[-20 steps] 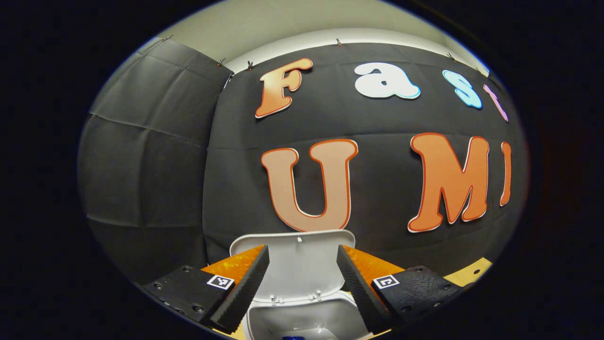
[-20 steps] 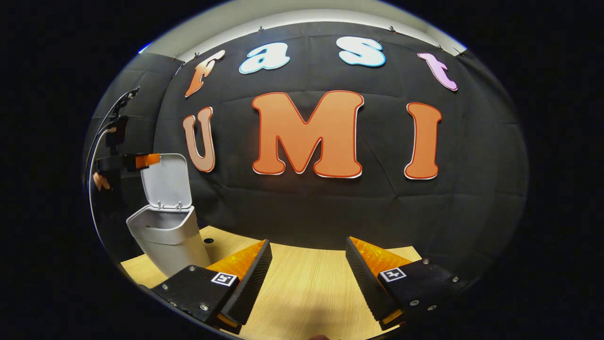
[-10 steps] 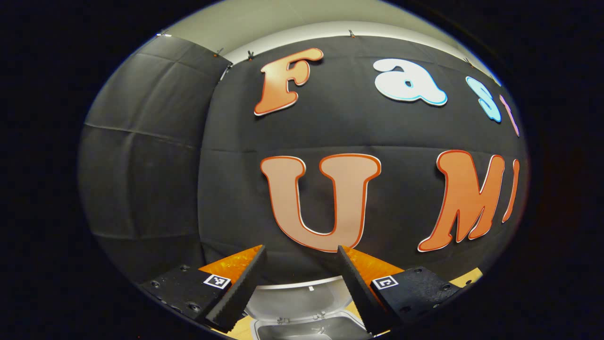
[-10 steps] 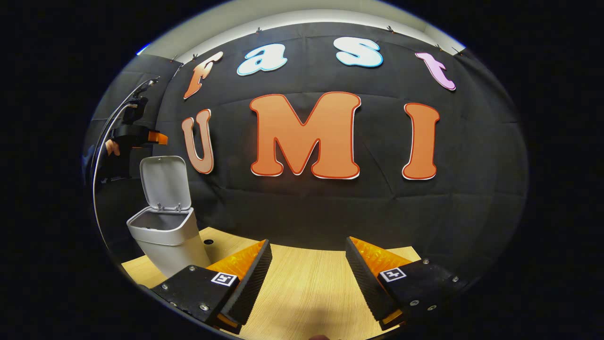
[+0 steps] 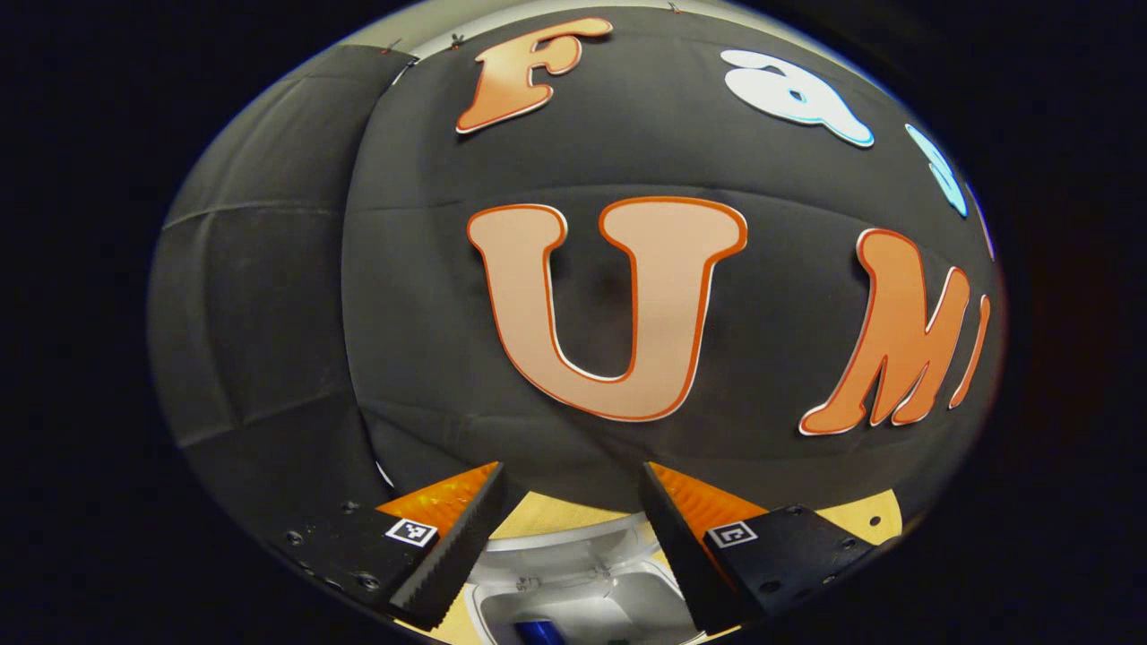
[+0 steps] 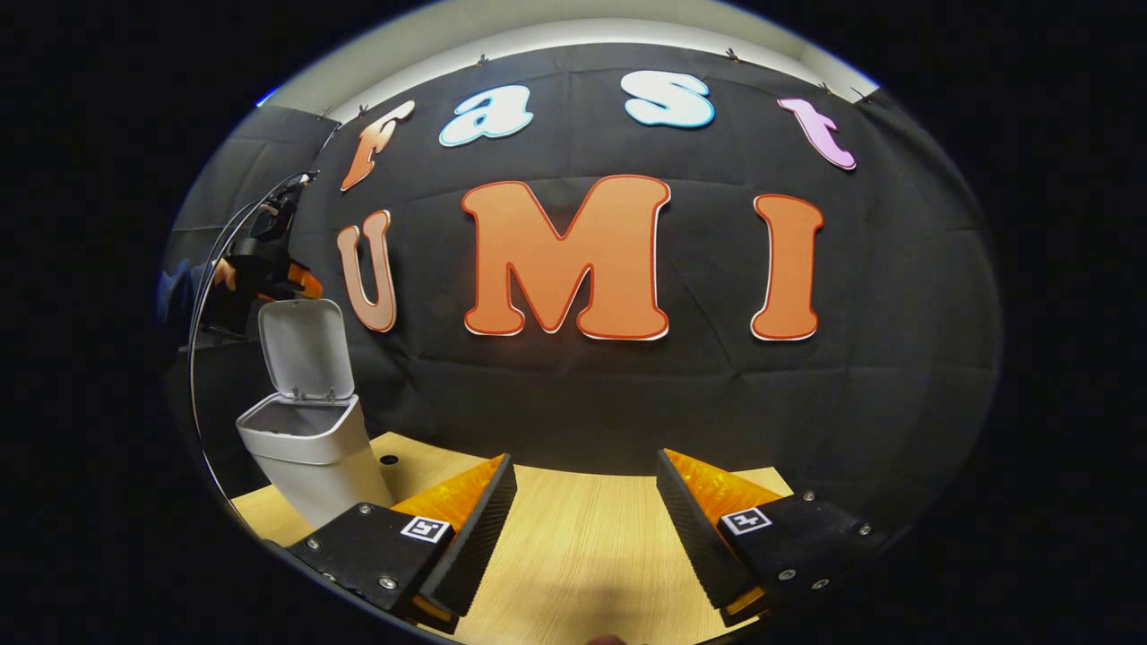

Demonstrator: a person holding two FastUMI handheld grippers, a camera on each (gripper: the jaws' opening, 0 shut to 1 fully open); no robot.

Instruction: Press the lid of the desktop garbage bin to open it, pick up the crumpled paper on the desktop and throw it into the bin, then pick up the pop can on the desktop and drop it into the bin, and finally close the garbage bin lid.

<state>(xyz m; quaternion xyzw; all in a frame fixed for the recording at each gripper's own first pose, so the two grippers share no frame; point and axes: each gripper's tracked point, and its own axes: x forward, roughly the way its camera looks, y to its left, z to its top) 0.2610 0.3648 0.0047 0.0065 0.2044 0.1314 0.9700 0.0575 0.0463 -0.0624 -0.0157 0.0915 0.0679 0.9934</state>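
The white desktop bin [image 6: 314, 448] stands on the left of the wooden table, its lid [image 6: 300, 349] raised upright. A hand holds my left gripper [image 6: 296, 279] just above the lid's top edge. In the left gripper view, my left gripper [image 5: 572, 472] is open and holds nothing; the lid's edge [image 5: 573, 537] and the bin's open mouth [image 5: 582, 605] lie below its fingers. Something blue, likely the pop can [image 5: 538, 632], lies inside the bin. My right gripper [image 6: 584, 459] hovers open over the table with nothing between its fingers.
The wooden table [image 6: 582, 555] stretches out in front of the right gripper, with a small round hole [image 6: 388, 460] beside the bin. The black cloth wall stands close behind the bin. A cable [image 6: 211, 296] arcs down from the left gripper.
My left gripper rose above the lid's top edge, moved forward and tipped down, so the bin's inside shows again. The lid stays upright. My right gripper has barely moved.
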